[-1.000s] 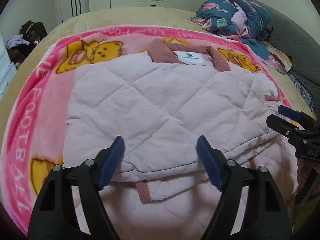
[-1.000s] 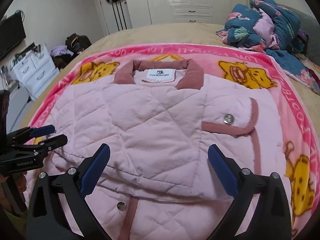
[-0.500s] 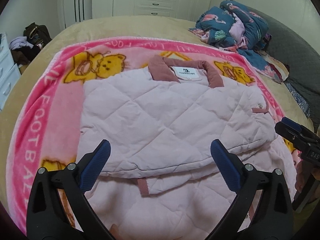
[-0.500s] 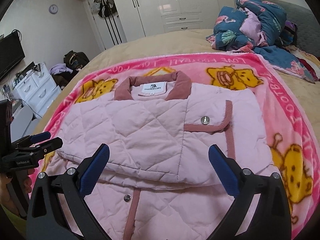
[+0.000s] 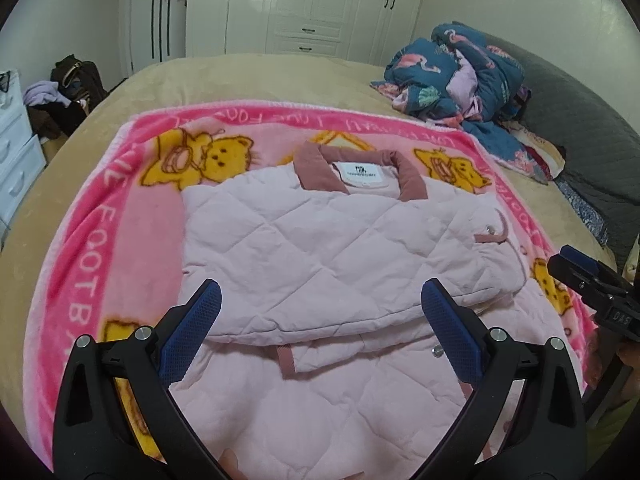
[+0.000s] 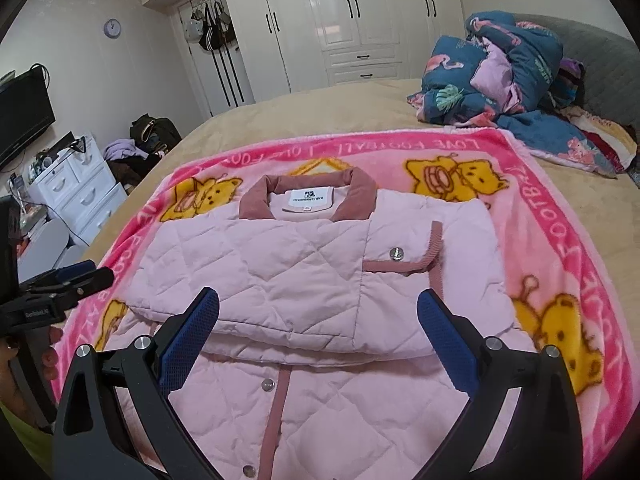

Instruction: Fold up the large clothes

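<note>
Pink coat (image 5: 320, 256) lying half folded on blanket (image 5: 92, 216) on bed (image 5: 240, 76). Left gripper (image 5: 320, 320) wide open after just opening, nothing between fingers. Right gripper (image 6: 318, 320) wide open too, empty.

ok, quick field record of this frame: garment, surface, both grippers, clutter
garment: pink quilted jacket, sleeves folded across the body, collar away from the cameras
surface: pink bear blanket on a tan bed
left gripper: open, holding nothing
right gripper: open, holding nothing
clutter: blue flamingo bedding bunched at the far right corner of the bed
</note>
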A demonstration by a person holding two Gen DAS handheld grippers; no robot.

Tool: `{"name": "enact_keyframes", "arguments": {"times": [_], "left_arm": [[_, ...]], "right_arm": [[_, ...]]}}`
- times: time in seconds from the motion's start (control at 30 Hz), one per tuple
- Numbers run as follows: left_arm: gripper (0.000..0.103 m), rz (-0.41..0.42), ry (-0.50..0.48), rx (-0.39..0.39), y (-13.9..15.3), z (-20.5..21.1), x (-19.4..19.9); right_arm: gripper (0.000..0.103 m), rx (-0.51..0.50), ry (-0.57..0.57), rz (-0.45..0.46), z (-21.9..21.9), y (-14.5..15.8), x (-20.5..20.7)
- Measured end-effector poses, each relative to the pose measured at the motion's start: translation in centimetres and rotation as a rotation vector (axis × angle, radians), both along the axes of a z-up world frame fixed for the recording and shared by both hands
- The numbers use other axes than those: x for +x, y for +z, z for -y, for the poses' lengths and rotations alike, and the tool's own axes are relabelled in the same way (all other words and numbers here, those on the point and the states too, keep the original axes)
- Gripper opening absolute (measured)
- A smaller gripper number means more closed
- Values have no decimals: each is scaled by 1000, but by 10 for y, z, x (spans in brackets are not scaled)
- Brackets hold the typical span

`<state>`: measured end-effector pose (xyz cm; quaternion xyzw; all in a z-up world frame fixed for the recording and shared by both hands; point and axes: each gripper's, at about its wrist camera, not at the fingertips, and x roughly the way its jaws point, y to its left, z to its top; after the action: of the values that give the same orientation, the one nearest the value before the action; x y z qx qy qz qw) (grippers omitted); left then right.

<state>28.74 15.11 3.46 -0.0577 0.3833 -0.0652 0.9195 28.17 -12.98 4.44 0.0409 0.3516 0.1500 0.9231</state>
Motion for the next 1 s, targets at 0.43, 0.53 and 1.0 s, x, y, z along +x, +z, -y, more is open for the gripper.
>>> {"name": "enact_keyframes", "arguments": {"times": [0.43, 0.53, 1.0], "left_arm": [[94, 99, 26, -45, 44, 2, -52], [94, 110, 36, -66, 52, 4, -63], [94, 134, 24, -34, 70, 28, -102]], "right_arm": [[99, 22, -2, 57, 15, 34, -41], [99, 26, 4, 68, 19, 41, -51], [99, 49, -15, 128, 49, 66, -97]]}}
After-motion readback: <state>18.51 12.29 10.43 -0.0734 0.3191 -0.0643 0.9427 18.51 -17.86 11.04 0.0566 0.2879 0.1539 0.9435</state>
